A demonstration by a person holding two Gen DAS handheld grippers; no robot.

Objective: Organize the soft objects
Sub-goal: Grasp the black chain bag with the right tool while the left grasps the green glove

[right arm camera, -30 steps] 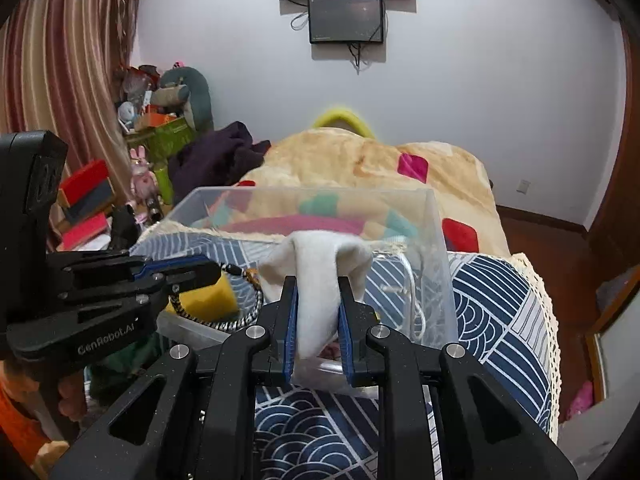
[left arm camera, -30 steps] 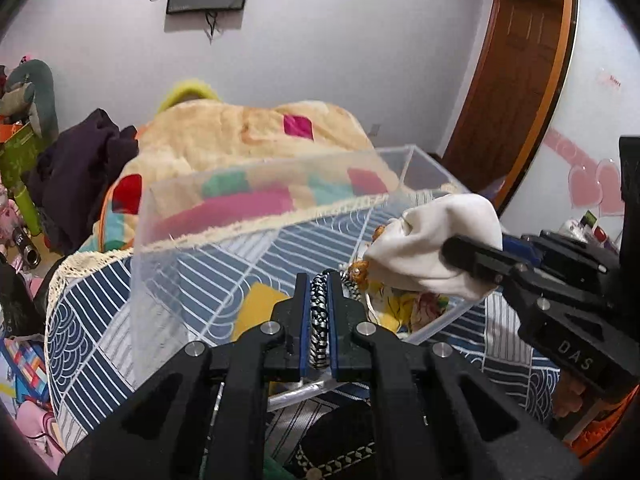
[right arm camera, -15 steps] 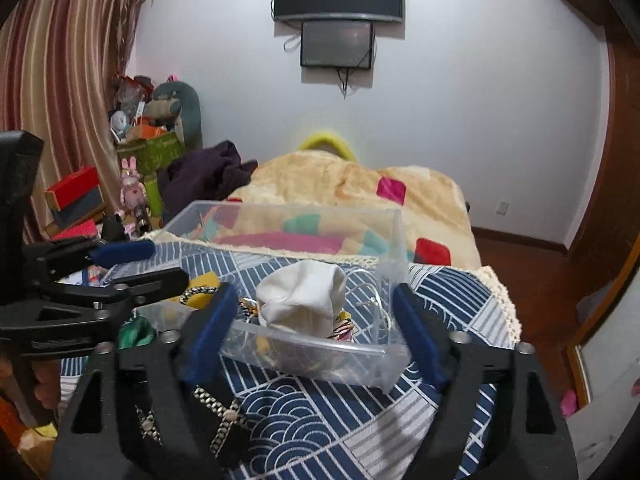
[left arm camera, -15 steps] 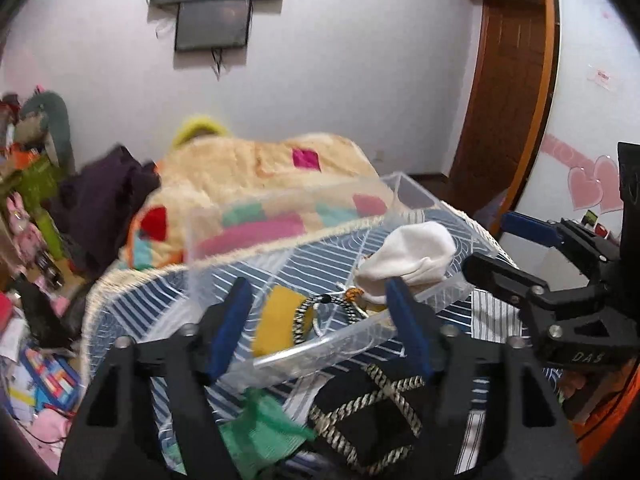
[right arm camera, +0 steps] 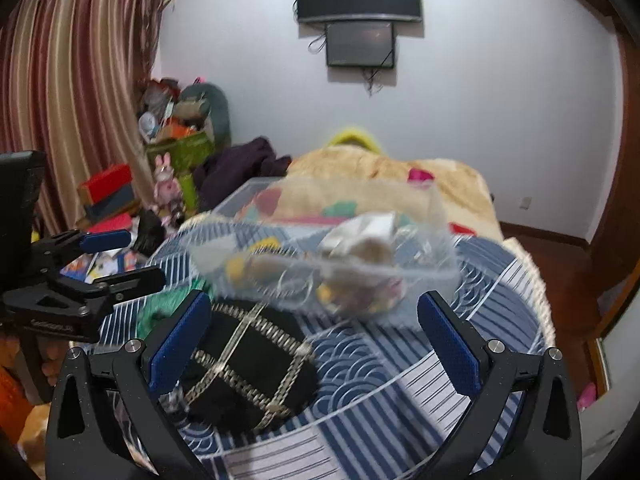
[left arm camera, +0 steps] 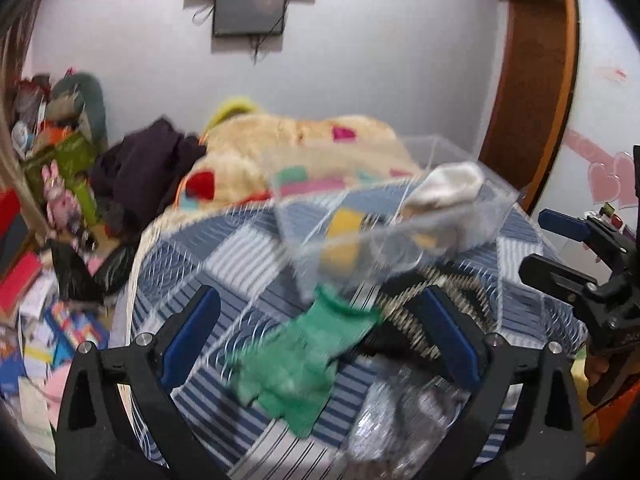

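A clear plastic bin (left arm camera: 400, 236) (right arm camera: 424, 268) sits on a blue patterned round table (left arm camera: 240, 248) (right arm camera: 400, 364). A white cloth (left arm camera: 448, 188) (right arm camera: 360, 232), a yellow item (left arm camera: 340, 228) and other soft things lie inside it. A green cloth (left arm camera: 304, 360) and a black cloth with checked trim (right arm camera: 248, 364) (left arm camera: 440, 284) lie on the table in front of the bin. My left gripper (left arm camera: 320, 340) is open and empty above the green cloth. My right gripper (right arm camera: 316, 344) is open and empty above the black cloth.
A bed with a beige patchwork blanket (right arm camera: 380, 176) and a dark purple garment (left arm camera: 148, 168) stands behind the table. Toys, boxes and books clutter the floor at the left (left arm camera: 36, 280). A wooden door (left arm camera: 528, 80) is at the right. A crumpled silver bag (left arm camera: 400, 412) lies near the table's front.
Both grippers opened, dropping the white cloth and the checked cord into the bin, then pulled back and up from it. Both views are blurred by motion.
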